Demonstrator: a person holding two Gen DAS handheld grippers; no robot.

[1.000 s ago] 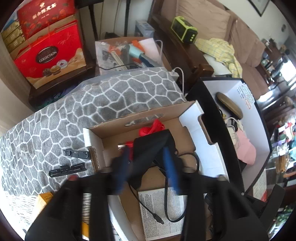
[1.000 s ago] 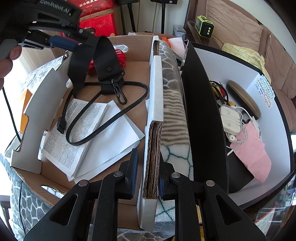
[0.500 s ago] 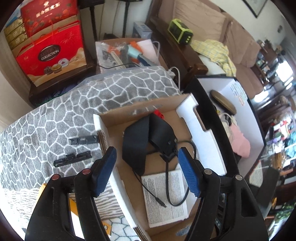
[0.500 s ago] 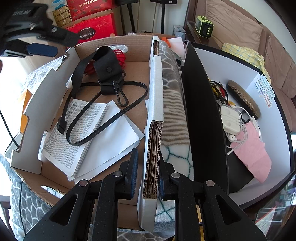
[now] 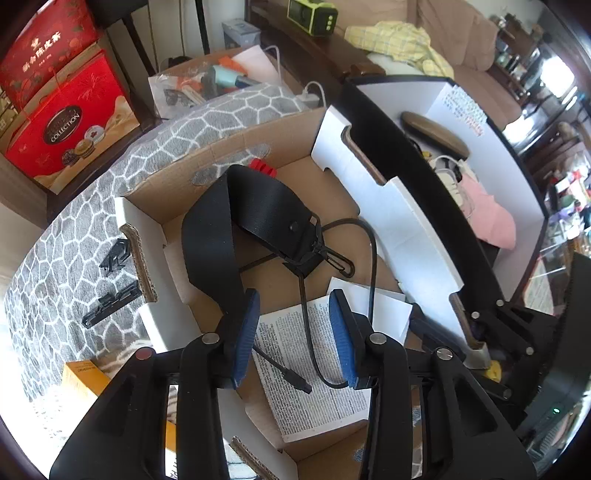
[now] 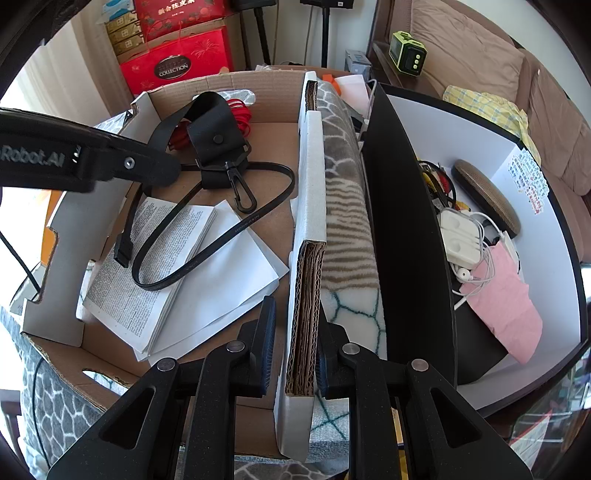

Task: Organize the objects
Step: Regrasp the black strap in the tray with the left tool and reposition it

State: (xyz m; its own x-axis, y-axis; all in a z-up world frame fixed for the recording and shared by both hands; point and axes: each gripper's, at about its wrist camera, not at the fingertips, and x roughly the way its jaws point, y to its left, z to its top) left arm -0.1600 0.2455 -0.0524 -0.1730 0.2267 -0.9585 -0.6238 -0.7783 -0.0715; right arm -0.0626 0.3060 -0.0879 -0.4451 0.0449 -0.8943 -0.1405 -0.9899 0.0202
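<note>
The cardboard box (image 6: 236, 92) fills the middle of both views, and beside it, to the right, stands a black-walled box (image 6: 406, 229). Inside the cardboard box a black strap (image 5: 236, 218) lies over printed papers (image 6: 147, 273) — centre of the frame. The right gripper (image 6: 293, 354) is clamped on the box's flap wall. The left gripper (image 5: 291, 336), low centre, has just been closing — jaws apart, empty above the papers.

Red gift box (image 5: 66, 122), green speaker (image 5: 312, 14), perhaps.
</note>
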